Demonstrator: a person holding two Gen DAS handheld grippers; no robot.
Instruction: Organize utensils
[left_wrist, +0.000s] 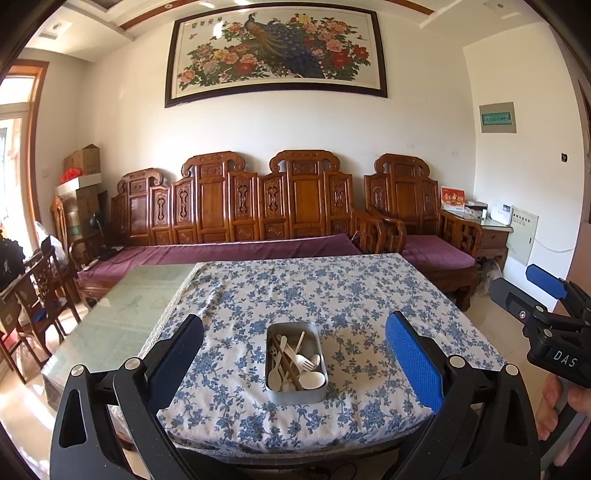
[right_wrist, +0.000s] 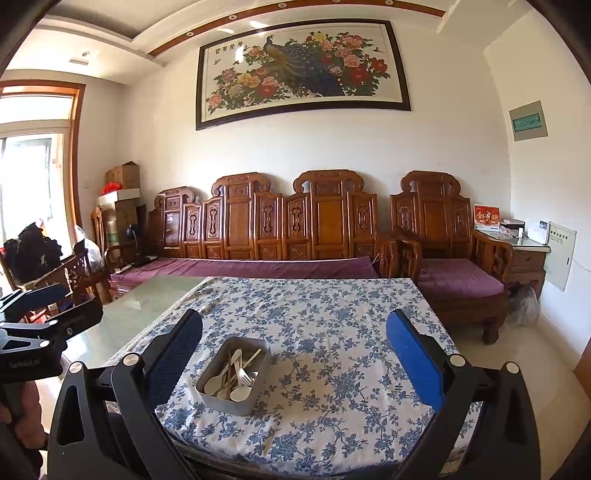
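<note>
A grey metal tin (left_wrist: 295, 395) stands near the front edge of the blue-flowered tablecloth (left_wrist: 332, 295). In it lie white plastic spoons (left_wrist: 312, 380), a white fork (left_wrist: 302, 363) and brown chopsticks (left_wrist: 286, 363). My left gripper (left_wrist: 293, 354) is open, held above and in front of the tin, empty. The tin also shows in the right wrist view (right_wrist: 229, 404), left of centre, with the same utensils (right_wrist: 238, 376). My right gripper (right_wrist: 293, 354) is open and empty, to the right of the tin. The right gripper shows at the right edge of the left wrist view (left_wrist: 546, 295).
The table's left part is bare green glass (left_wrist: 122, 314). A carved wooden sofa with purple cushions (left_wrist: 240, 251) stands behind the table, an armchair (left_wrist: 424, 236) at the right. Wooden chairs (left_wrist: 40, 295) stand at the left. The left gripper's body shows at the left edge of the right wrist view (right_wrist: 40, 332).
</note>
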